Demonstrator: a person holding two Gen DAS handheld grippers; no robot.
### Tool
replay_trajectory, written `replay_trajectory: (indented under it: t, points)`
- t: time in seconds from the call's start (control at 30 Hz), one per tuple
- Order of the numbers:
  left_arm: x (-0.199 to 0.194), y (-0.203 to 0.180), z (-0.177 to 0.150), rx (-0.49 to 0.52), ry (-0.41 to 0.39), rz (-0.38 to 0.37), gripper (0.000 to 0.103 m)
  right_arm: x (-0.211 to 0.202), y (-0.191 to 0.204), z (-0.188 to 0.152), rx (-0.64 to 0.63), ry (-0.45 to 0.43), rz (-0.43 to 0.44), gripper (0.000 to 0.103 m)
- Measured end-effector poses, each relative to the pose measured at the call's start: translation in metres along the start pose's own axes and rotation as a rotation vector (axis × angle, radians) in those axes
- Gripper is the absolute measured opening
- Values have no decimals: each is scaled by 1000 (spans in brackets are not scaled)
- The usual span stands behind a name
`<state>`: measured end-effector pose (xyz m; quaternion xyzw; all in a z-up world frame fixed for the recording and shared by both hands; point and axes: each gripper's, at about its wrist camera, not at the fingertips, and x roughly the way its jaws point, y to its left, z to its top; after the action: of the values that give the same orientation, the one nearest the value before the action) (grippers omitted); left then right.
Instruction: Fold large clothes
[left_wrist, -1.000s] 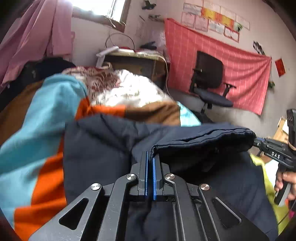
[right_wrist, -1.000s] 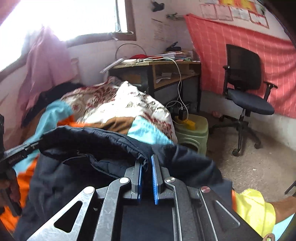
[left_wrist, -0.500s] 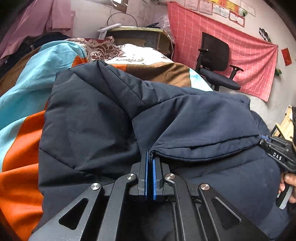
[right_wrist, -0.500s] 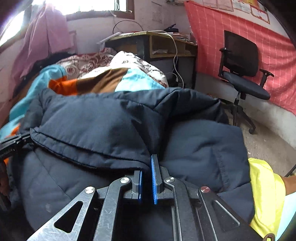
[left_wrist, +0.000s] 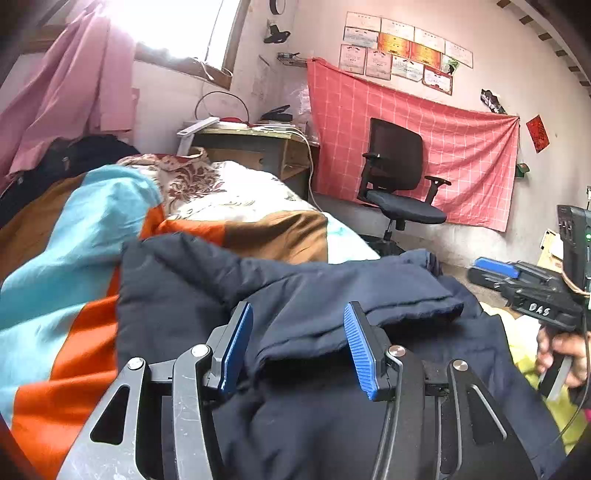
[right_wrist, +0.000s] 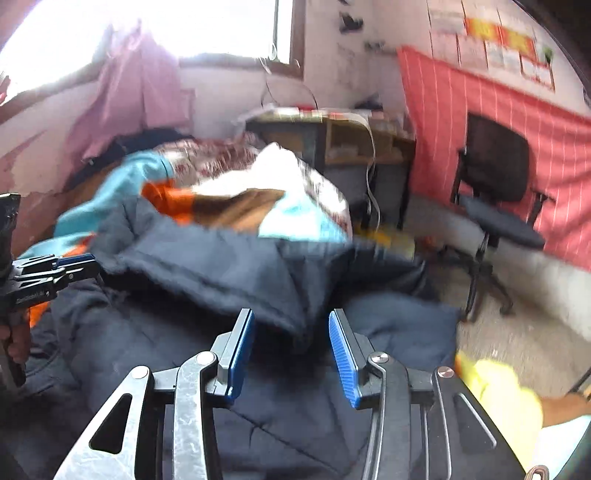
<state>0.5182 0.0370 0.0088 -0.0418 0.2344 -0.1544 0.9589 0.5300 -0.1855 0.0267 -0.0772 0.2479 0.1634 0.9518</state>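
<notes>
A dark navy padded jacket (left_wrist: 303, 302) lies on the bed, with one part folded over the rest. It also shows in the right wrist view (right_wrist: 229, 269), blurred. My left gripper (left_wrist: 297, 343) is open, its blue pads on either side of the folded edge without holding it. My right gripper (right_wrist: 291, 345) is open just in front of the fold's edge. Each gripper shows in the other's view: the right one at the right edge (left_wrist: 517, 277), the left one at the left edge (right_wrist: 62, 267).
The bed carries a blue, orange and brown striped blanket (left_wrist: 74, 258) and a floral quilt (left_wrist: 207, 184). A desk (left_wrist: 258, 147) stands behind it and a black office chair (left_wrist: 399, 184) by a red cloth on the wall. Yellow fabric (right_wrist: 502, 398) lies at the lower right.
Both grippers have opened and let go of the jacket's edge. They have lifted and drawn back, and the folded part now rests on the jacket.
</notes>
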Motion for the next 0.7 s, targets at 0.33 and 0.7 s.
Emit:
replay_trajectory:
  t: [0.33, 0.7]
  points:
    - [88, -2, -16, 63, 286, -12, 28, 61, 14, 7, 107, 138, 31, 36]
    - [108, -6, -47, 175, 224, 43, 27, 94, 29, -41, 53, 112, -42, 33]
